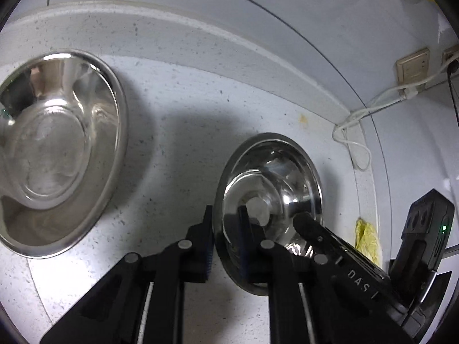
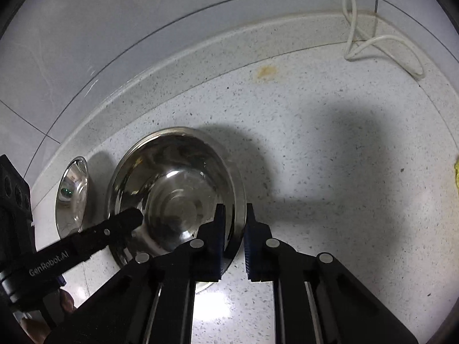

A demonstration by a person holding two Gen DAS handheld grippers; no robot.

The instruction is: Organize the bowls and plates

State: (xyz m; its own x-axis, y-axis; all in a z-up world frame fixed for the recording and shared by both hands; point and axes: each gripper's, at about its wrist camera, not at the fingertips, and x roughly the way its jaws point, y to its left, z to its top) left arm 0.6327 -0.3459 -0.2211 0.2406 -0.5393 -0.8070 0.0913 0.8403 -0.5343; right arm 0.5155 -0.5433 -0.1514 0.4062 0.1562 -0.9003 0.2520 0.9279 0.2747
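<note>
A small steel bowl [image 1: 275, 183] sits on the speckled white counter. My left gripper [image 1: 226, 229] straddles its left rim, one finger outside and one inside, jaws close on the rim. My right gripper [image 2: 233, 229] straddles the same bowl's [image 2: 175, 189] right rim the same way. Each gripper shows in the other's view: the right one [image 1: 338, 243] reaches in from the right, the left one [image 2: 86, 243] from the left. A large steel bowl [image 1: 54, 149] sits empty at the left; it also shows in the right wrist view [image 2: 73, 192].
A raised counter ledge [image 1: 200, 40] and tiled wall run behind. A white cable [image 1: 355, 132] loops at the back right, below wall sockets [image 1: 413, 66]. A yellow crumpled scrap [image 1: 367, 238] lies at the right. The cable also shows in the right wrist view [image 2: 381, 46].
</note>
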